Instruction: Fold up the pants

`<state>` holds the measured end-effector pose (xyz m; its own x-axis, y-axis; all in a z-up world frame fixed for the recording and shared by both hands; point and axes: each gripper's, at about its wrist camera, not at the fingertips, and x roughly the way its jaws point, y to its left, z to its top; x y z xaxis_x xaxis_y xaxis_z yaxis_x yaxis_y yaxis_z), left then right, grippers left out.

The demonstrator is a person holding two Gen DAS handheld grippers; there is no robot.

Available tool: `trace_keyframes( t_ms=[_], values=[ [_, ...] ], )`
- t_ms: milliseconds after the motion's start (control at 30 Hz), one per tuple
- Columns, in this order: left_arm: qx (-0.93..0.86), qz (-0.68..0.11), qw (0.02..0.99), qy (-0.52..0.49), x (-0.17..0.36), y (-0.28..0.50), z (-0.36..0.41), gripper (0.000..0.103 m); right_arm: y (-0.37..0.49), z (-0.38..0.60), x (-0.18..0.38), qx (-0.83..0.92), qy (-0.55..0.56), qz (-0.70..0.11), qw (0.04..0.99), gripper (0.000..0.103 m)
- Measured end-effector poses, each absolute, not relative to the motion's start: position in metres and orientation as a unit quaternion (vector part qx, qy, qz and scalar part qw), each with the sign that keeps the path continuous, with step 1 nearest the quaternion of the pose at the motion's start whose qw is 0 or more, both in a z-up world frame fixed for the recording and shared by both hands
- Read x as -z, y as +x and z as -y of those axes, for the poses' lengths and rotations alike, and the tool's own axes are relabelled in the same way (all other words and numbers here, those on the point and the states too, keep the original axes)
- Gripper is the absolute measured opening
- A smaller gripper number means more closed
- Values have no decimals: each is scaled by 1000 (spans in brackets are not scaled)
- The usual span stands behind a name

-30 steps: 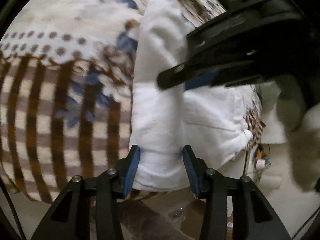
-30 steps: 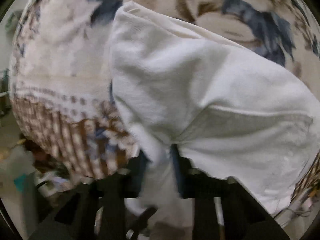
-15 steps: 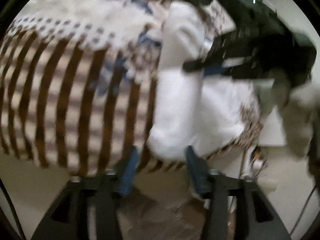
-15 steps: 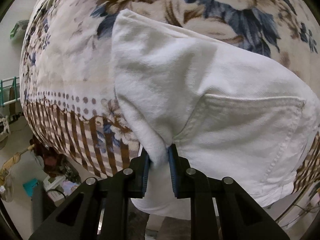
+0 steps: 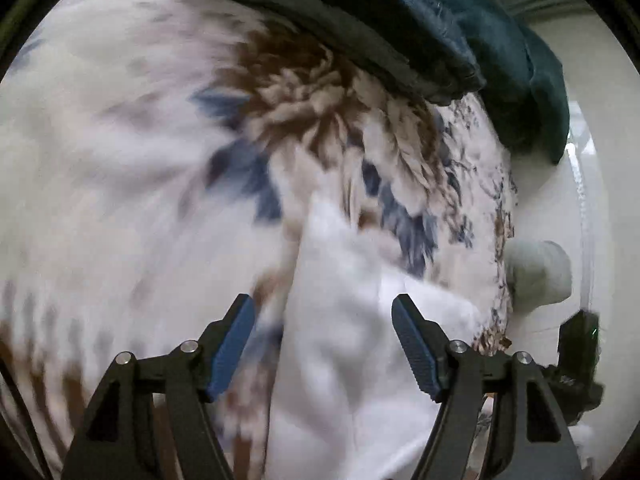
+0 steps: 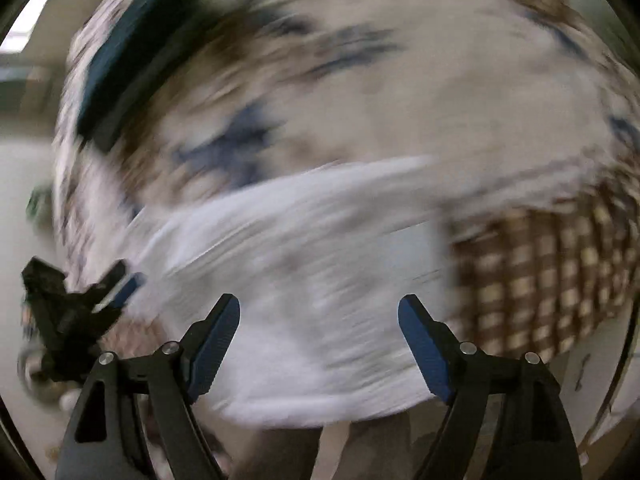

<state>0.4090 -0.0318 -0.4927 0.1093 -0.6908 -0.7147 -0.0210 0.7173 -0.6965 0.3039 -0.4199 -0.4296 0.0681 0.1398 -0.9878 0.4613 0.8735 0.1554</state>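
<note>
The white pants (image 5: 352,340) lie folded on a floral bedspread (image 5: 120,160). In the left wrist view they sit between and beyond my left gripper (image 5: 324,340), which is open and empty. In the right wrist view the pants (image 6: 300,300) spread as a blurred white slab in front of my right gripper (image 6: 320,340), which is open wide and holds nothing. The left gripper (image 6: 80,300) shows at the lower left of the right wrist view, by the pants' left end. Both views are motion-blurred.
A dark teal pillow or blanket (image 5: 440,32) lies at the far edge of the bed; it also shows in the right wrist view (image 6: 128,60). The bedspread's brown checked border (image 6: 540,280) hangs at the right. A white wall (image 5: 580,200) is beyond the bed.
My right gripper has let go of the pants fold and opened wide. Both grippers have swung fast over the bed; the left one has opened wider.
</note>
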Motion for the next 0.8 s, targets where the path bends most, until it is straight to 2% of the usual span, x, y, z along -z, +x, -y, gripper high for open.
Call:
trace_keyframes(
  t_ms=[67, 100, 133, 167, 200, 233, 267, 400, 467, 567, 633, 700, 800],
  values=[
    [261, -623, 692, -254, 499, 424, 48, 68, 303, 451, 440, 126, 248, -656, 701, 84],
    [269, -619, 698, -240, 501, 427, 55, 51, 305, 467, 450, 114, 276, -650, 699, 84],
    [277, -616, 702, -225, 504, 430, 62, 29, 307, 473, 459, 96, 306, -644, 695, 84],
    [281, -618, 705, -204, 506, 431, 68, 29, 309, 481, 472, 68, 345, -637, 686, 82],
    [277, -617, 712, -188, 505, 431, 72, 28, 311, 482, 478, 56, 358, -633, 684, 66],
    [273, -616, 716, -181, 506, 431, 74, 27, 314, 480, 481, 50, 350, -631, 691, 56],
    [267, -618, 716, -183, 508, 433, 74, 26, 318, 473, 481, 42, 323, -631, 704, 42],
    [245, -629, 712, -193, 519, 443, 74, 26, 321, 453, 450, 87, 252, -608, 748, 37],
    [239, -635, 704, -209, 525, 448, 76, 26, 318, 457, 456, 105, 256, -608, 744, 37],
    [224, -646, 672, -286, 533, 454, 61, 29, 315, 470, 477, 93, 288, -638, 709, 40],
    [222, -644, 660, -318, 531, 452, 50, 31, 311, 479, 473, 83, 321, -639, 694, 55],
    [221, -643, 662, -315, 520, 446, 41, 34, 298, 485, 453, 84, 336, -633, 693, 59],
    [226, -625, 694, -276, 489, 428, 39, 47, 260, 481, 427, 99, 356, -625, 687, 78]
  ],
)
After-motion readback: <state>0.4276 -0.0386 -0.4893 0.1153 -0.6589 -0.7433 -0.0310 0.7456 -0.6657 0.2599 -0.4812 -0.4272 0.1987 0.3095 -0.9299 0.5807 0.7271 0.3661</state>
